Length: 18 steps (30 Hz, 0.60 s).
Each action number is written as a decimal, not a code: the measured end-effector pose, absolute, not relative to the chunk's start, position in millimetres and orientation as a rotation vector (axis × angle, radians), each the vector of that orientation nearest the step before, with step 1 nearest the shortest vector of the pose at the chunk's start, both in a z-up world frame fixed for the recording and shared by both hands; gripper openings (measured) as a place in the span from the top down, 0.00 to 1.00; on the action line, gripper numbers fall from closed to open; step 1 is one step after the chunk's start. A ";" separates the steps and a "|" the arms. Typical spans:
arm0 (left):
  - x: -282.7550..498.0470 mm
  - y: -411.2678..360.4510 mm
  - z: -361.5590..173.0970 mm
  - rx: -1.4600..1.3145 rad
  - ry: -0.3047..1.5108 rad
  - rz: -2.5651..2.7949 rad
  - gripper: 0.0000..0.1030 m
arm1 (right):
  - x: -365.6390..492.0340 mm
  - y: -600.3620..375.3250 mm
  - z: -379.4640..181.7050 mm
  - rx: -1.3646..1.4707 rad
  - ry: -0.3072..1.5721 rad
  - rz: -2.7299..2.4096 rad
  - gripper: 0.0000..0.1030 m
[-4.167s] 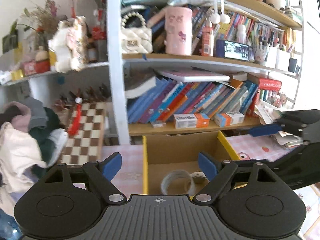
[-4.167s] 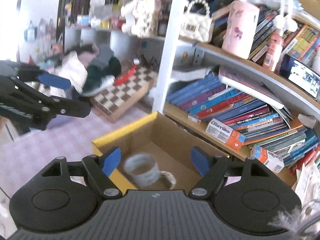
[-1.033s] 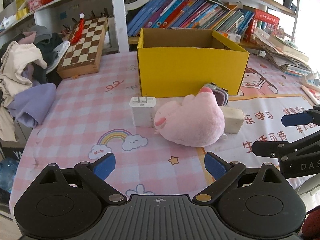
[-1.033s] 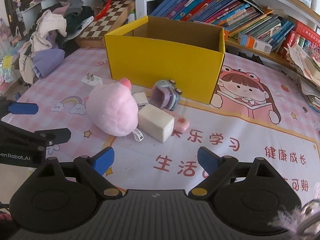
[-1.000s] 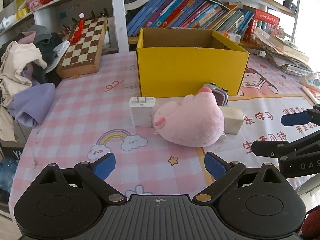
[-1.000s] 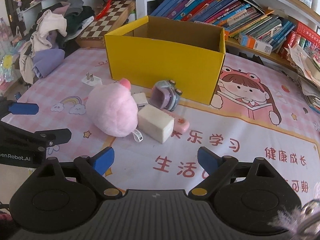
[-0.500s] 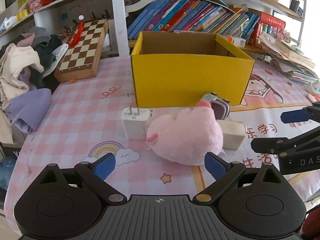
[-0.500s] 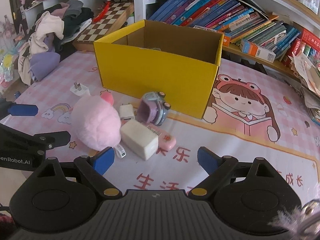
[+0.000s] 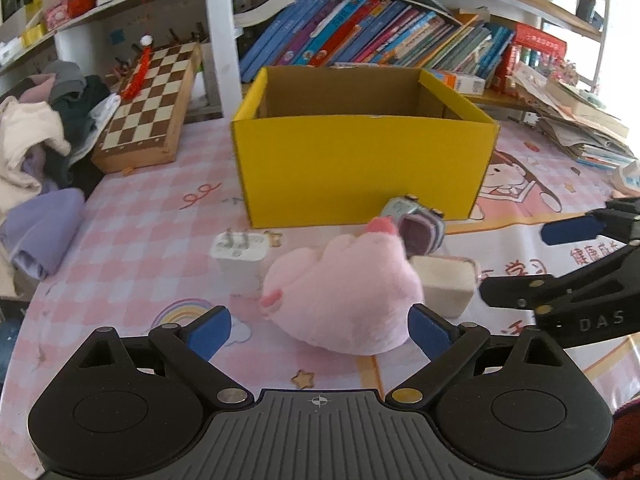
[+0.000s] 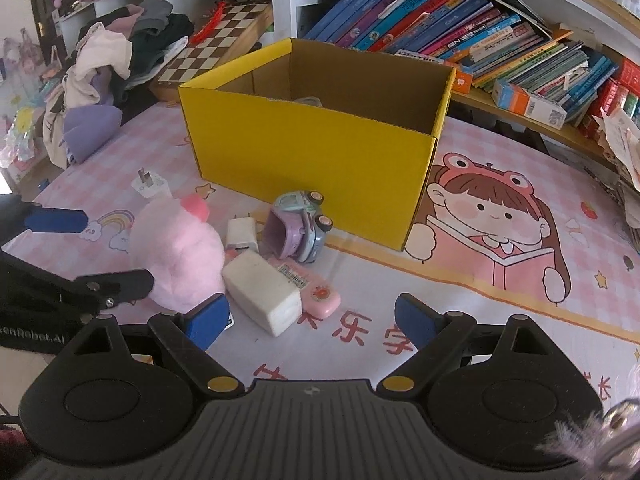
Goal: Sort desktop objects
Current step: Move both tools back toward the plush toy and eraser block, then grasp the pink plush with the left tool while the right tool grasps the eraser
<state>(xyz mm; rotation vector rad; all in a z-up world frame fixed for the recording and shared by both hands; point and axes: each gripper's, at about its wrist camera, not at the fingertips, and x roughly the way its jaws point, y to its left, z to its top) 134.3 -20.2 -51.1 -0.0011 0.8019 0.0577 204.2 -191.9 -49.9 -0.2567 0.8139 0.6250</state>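
A pink plush toy [image 9: 344, 292] lies on the tablecloth in front of the yellow cardboard box [image 9: 360, 172]. My left gripper [image 9: 318, 330] is open, its jaws either side of the plush's near end. Beside the plush are a white plug charger [image 9: 238, 258], a cream block [image 9: 446, 286] and a purple-blue toy car [image 9: 416, 224]. In the right wrist view my right gripper [image 10: 310, 322] is open and empty, just short of the cream block [image 10: 264, 290], a pink flat gadget [image 10: 310, 286], the toy car [image 10: 298, 226], a small white adapter [image 10: 242, 234] and the plush [image 10: 176, 252].
A chessboard [image 9: 150, 100] leans at the back left beside a pile of clothes [image 9: 36, 152]. Bookshelves [image 9: 380, 40] run behind the box. Stacked papers [image 9: 580, 120] lie at the right. The yellow box [image 10: 316, 136] holds something barely visible inside.
Both grippers have come down from above the box and moved closer to the objects in front of it. The left jaws now flank the plush. Both stay open.
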 end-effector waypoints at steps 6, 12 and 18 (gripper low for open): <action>144.2 -27.3 -56.7 0.023 0.810 0.054 0.06 | 213.1 -195.1 -49.8 -0.252 0.809 0.624 0.13; 154.6 -34.6 -62.6 0.028 0.818 0.036 0.06 | 221.2 -200.2 -49.6 -0.252 0.808 0.614 0.15; 164.2 -40.4 -70.3 0.043 0.831 0.020 0.06 | 224.9 -203.1 -48.0 -0.258 0.800 0.614 0.15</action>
